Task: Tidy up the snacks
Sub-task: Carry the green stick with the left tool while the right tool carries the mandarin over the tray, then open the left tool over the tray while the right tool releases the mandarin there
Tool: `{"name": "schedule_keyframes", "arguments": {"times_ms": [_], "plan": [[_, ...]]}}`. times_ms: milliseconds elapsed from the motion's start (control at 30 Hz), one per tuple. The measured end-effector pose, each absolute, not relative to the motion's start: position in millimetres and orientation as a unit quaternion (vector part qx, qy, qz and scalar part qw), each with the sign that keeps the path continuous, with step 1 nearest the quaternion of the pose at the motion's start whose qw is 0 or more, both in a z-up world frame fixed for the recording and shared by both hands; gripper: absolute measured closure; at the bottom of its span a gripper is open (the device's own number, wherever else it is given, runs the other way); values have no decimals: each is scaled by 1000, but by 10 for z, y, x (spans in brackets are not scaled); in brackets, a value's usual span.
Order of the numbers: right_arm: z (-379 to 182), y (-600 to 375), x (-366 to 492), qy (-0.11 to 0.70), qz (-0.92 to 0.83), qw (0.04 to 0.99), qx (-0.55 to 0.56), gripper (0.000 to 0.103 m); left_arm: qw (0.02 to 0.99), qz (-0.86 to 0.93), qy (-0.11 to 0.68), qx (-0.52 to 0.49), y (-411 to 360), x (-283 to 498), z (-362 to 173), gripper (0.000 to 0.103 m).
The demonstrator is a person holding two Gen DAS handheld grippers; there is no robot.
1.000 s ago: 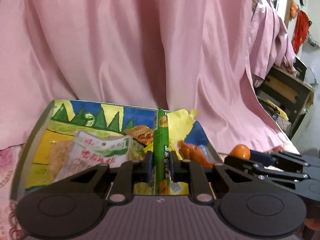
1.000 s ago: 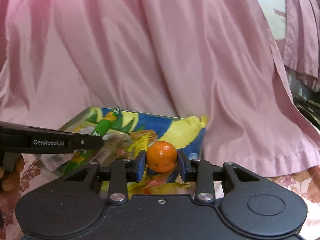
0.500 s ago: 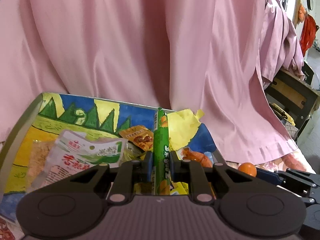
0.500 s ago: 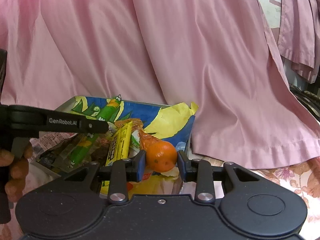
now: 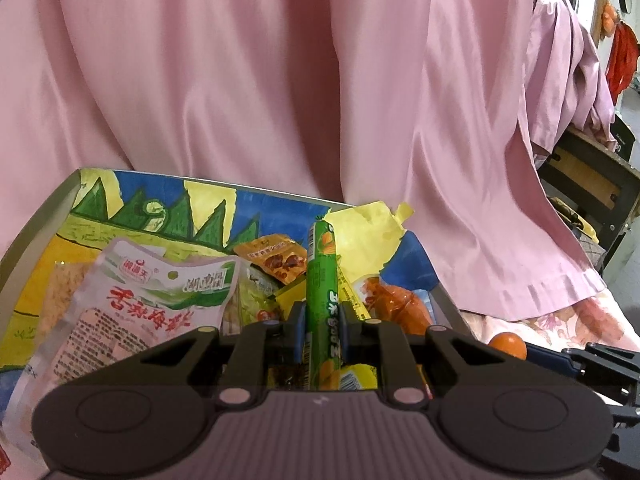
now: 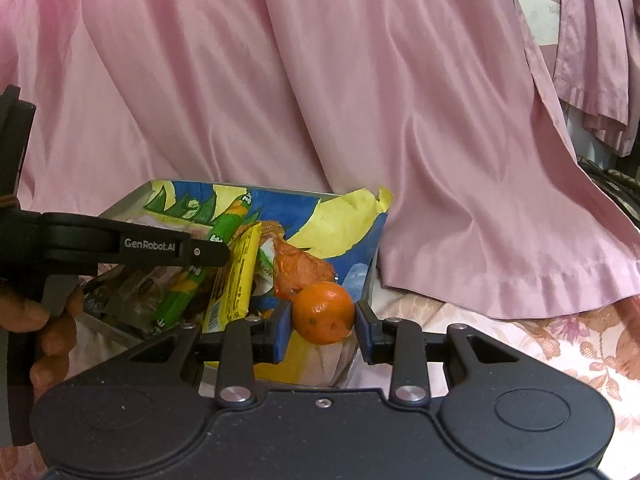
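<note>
My left gripper (image 5: 322, 330) is shut on a green sausage stick (image 5: 322, 280) that stands upright over the painted snack box (image 5: 168, 216). In the right wrist view the same stick (image 6: 192, 280) slants over the box (image 6: 352, 220), under the left gripper's arm (image 6: 132, 246). My right gripper (image 6: 323, 320) is shut on a small orange (image 6: 324, 312), held just above the box's near right corner. The orange (image 5: 507, 344) also shows at the right edge of the left wrist view. The box holds several packets: a white pouch (image 5: 136, 300), an orange packet (image 5: 388, 300) and a yellow bar (image 6: 232, 280).
A pink satin curtain (image 5: 280, 80) hangs close behind the box. Floral cloth (image 6: 560, 340) covers the surface to the right. A dark wooden shelf (image 5: 592, 184) stands at far right. A person's hand (image 6: 44, 320) grips the left tool.
Both grippers have sunk toward the box, which now looks larger and shows more of its packets. The left one has also shifted sideways. Both grips are unchanged.
</note>
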State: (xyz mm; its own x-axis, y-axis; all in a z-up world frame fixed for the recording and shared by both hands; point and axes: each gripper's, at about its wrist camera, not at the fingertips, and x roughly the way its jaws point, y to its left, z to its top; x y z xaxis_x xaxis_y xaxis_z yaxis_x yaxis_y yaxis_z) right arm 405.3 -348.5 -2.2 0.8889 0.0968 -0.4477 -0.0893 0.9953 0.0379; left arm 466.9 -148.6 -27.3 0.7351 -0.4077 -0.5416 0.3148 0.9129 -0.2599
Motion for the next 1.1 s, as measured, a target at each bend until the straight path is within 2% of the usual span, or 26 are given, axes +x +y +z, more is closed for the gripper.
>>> {"name": "schedule_keyframes", "arguments": {"times_ms": [767,900,967,1100], "plan": [[-91,-3442,4003,239,50,969,26,66,927,-166,322,-93,-1492,4637,-379,84],[-78,-3460,3987,234,46,971,28,63,927,-162,324,-98,-1478,4620,-377,83],[-68,-3469,3973,231,45,971,29,61,926,-161,325,-100,-1473,4607,-380,80],[-46,-3469,3937,228,45,972,29,58,928,-160,321,-101,-1460,4570,-335,68]]}}
